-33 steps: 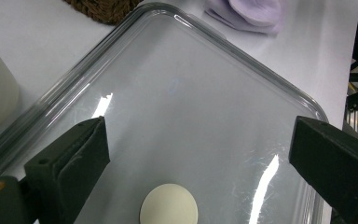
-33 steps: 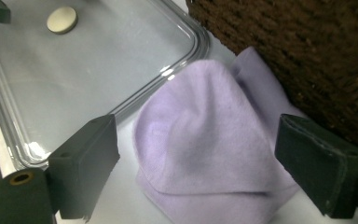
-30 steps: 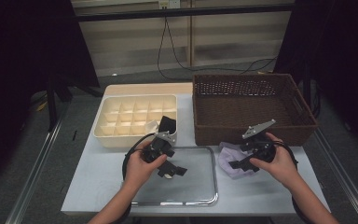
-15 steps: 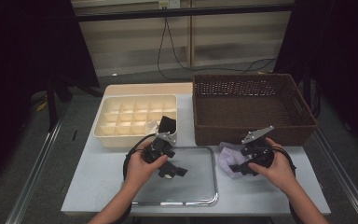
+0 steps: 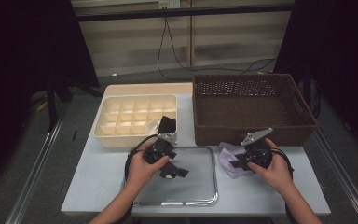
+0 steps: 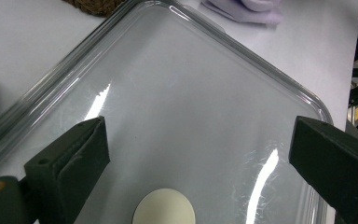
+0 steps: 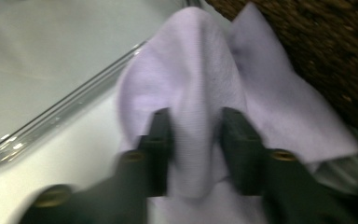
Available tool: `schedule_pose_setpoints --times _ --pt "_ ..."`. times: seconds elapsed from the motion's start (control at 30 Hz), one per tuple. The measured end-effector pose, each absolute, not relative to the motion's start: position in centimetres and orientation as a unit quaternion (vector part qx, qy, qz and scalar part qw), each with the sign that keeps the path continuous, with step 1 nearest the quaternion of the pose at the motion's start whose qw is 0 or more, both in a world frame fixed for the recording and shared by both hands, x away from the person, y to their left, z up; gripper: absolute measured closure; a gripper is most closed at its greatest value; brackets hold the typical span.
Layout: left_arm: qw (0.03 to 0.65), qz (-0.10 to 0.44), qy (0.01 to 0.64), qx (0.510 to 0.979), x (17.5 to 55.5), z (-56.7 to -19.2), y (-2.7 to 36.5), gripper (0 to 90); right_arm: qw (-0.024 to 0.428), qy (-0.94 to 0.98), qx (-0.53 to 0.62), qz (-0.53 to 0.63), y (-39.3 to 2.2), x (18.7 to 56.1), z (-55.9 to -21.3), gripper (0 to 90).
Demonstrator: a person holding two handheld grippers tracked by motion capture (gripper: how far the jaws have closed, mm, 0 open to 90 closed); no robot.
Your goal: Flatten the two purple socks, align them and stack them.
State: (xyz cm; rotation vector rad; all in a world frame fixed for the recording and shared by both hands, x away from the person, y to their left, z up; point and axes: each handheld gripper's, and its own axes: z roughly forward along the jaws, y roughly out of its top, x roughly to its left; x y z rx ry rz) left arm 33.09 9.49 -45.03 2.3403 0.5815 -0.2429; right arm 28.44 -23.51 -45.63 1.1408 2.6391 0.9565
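Lilac cloth [image 7: 200,98] pinched, right gripper [image 7: 195,149]; jaws just closing.

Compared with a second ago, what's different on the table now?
The right gripper has just been closing its jaws and now pinches a fold of the purple cloth beside the basket. The left gripper stays open over the clear tray; the divided box is unmoved.

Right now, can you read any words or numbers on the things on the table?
There are none to read. The purple cloth, the clear tray, the brown basket and the cream divided box all look plain, with no letters, numbers or labels. A small plate on the far wall is too small to read.
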Motion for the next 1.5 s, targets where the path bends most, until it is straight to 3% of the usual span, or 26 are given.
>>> schedule_pose_setpoints --times 0.17,0.4,0.63,0.97,1.17,1.37,1.5 --pt "0.354 -0.093 0.227 0.903 32.9 -45.0 9.3 4.9 0.064 0.87 0.36 0.33 -22.9 28.3 -45.1 81.5" --pt "0.352 -0.093 0.219 0.905 32.9 -45.0 8.9 4.9 0.03 0.882 0.326 0.339 -21.2 27.6 -45.2 85.1" --pt "0.352 -0.096 0.217 0.905 32.9 -44.9 8.4 4.8 0.027 0.883 0.329 0.333 -22.0 26.8 -45.4 84.5" --pt "0.352 -0.092 0.218 0.905 32.8 -44.9 8.1 4.8 0.055 0.856 0.379 0.347 -24.9 26.3 -44.2 54.4" --pt "0.35 -0.088 0.22 0.906 32.8 -44.8 8.1 4.8 0.094 0.838 0.418 0.339 -26.1 27.3 -44.0 53.5" --pt "0.359 -0.092 0.216 0.903 32.9 -44.9 8.2 3.9 0.081 0.836 0.434 0.326 -25.8 28.2 -45.4 66.6" --pt "0.362 -0.09 0.216 0.903 32.9 -45.0 8.1 3.9 0.075 0.846 0.42 0.321 -25.2 28.6 -46.1 83.8"
